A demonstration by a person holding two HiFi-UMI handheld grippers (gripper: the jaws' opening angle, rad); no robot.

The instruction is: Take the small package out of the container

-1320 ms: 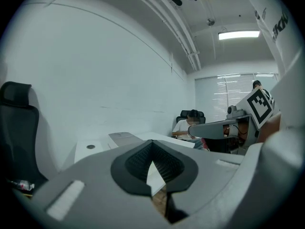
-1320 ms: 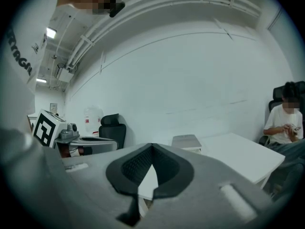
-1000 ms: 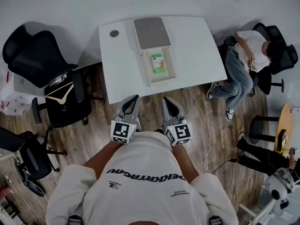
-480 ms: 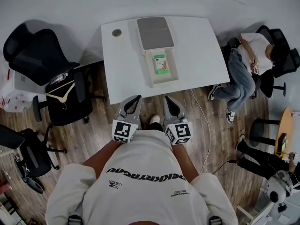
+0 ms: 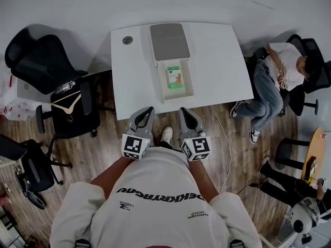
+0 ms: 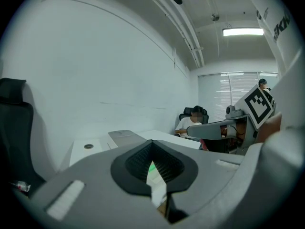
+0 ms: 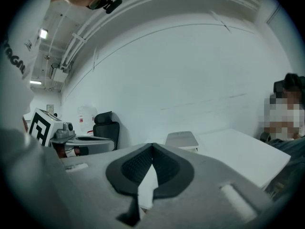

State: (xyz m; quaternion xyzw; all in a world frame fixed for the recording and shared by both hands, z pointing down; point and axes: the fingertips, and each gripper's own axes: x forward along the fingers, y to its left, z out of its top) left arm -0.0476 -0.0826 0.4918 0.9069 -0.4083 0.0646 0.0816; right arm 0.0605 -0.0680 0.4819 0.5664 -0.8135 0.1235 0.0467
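A small green package (image 5: 176, 77) lies inside an open white container (image 5: 190, 82) on the white table (image 5: 217, 61). The container's grey lid (image 5: 169, 40) lies just behind it. My left gripper (image 5: 148, 109) and right gripper (image 5: 183, 110) hang side by side in front of my body, over the floor short of the table's near edge. Both are shut with nothing held. In the left gripper view the left gripper (image 6: 152, 145) has its pads together, and a green sliver of the package (image 6: 151, 168) shows below their tips. The right gripper (image 7: 152, 148) points towards the lid (image 7: 182, 139).
Black office chairs (image 5: 44, 66) stand left of the table, one carrying a wooden hanger (image 5: 66, 106). A seated person (image 5: 271, 79) is at the table's right end. A white cable (image 5: 222, 133) runs over the wooden floor. A round grommet (image 5: 127, 40) sits at the table's far left corner.
Both grippers stay shut and low in front of my body. The view has shifted slightly, and a white shoe has come into sight between the grippers.
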